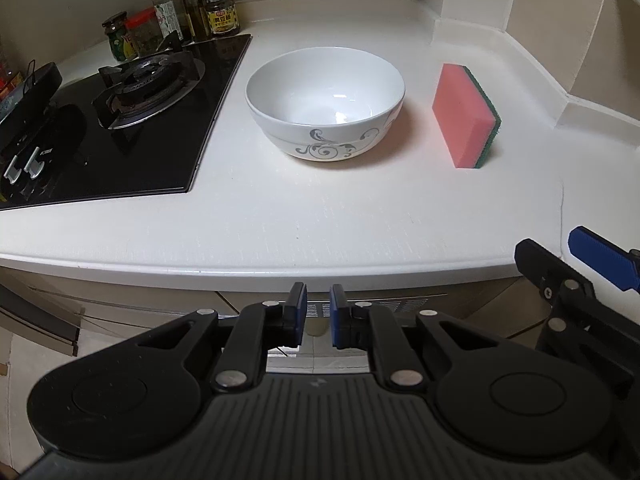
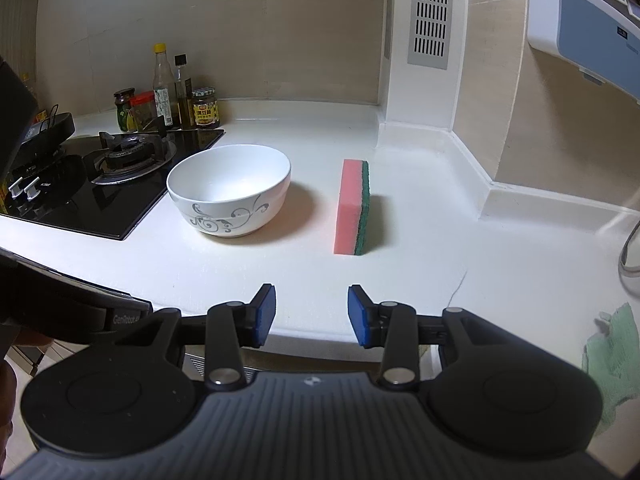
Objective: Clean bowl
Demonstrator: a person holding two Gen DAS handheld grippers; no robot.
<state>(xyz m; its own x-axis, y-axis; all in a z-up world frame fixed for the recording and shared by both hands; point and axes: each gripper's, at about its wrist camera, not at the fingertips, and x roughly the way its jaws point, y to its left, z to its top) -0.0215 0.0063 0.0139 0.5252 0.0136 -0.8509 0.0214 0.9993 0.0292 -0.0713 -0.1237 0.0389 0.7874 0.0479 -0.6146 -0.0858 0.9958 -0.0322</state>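
In front of me the white surface [image 1: 320,216] runs back to a tiled wall and bends around a corner on my right. A white bowl [image 1: 325,104] with grey scrollwork stands on it, upright. Near the bowl on my right a pink sponge [image 1: 460,114] with a green scouring face stands on its long edge. To the left a black glass hob [image 1: 120,148] is set into the surface, with jars and bottles [image 1: 176,12] grouped behind it.

A white counter [image 2: 420,240] meets beige tiled walls [image 2: 280,32]; a vent grille [image 2: 430,12] sits above the counter's corner.
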